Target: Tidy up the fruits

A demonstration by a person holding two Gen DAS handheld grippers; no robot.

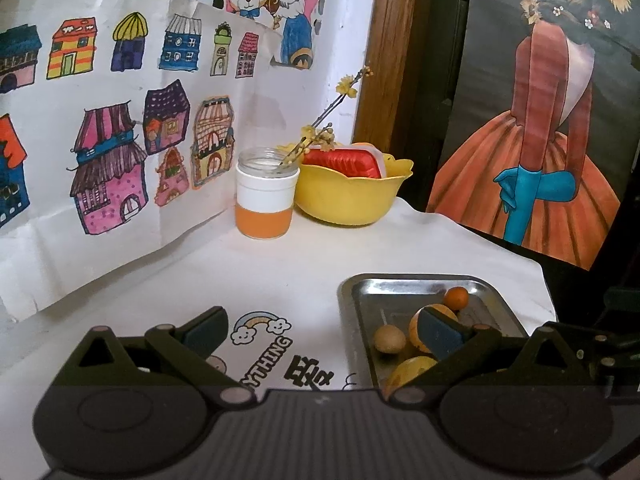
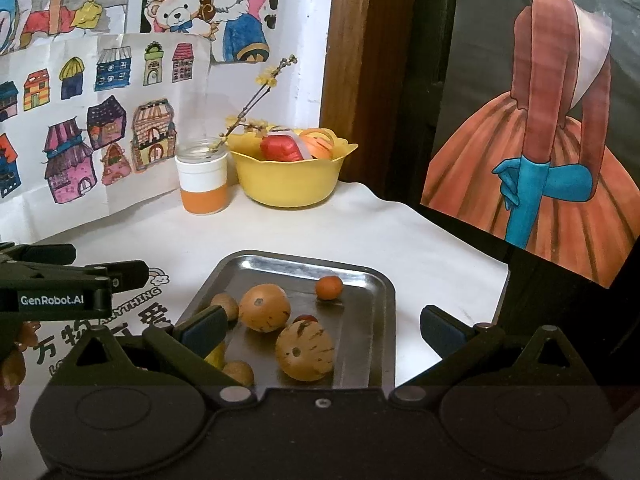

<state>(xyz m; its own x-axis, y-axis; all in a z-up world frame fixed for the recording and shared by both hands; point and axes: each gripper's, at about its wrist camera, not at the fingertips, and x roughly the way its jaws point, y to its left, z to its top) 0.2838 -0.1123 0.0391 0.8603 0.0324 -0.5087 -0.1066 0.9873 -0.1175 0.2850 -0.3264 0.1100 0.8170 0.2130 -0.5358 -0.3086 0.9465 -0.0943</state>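
Note:
A metal tray point(image 2: 304, 261) lies on the white cloth and holds several fruits. Two speckled orange fruits point(image 2: 265, 308) point(image 2: 305, 350) lie in its middle, a small orange point(image 2: 329, 287) near its far side, and small brown round fruits point(image 2: 226, 305) at its left. My right gripper point(image 2: 324, 330) hangs open over the tray's near end, with nothing between its fingers. My left gripper point(image 1: 322, 334) is open too, left of the tray point(image 1: 400, 280); its right finger overlaps a speckled fruit point(image 1: 416, 326). In the right wrist view the left gripper point(image 2: 112, 262) shows at the left edge.
A yellow bowl point(image 2: 288, 184) at the back holds a red item point(image 2: 280, 148) and an orange fruit point(image 2: 318, 144). Beside it stands a glass jar point(image 2: 204, 184) with a flowering twig. Drawings cover the wall on the left. The table's edge point(image 2: 472, 248) runs along the right.

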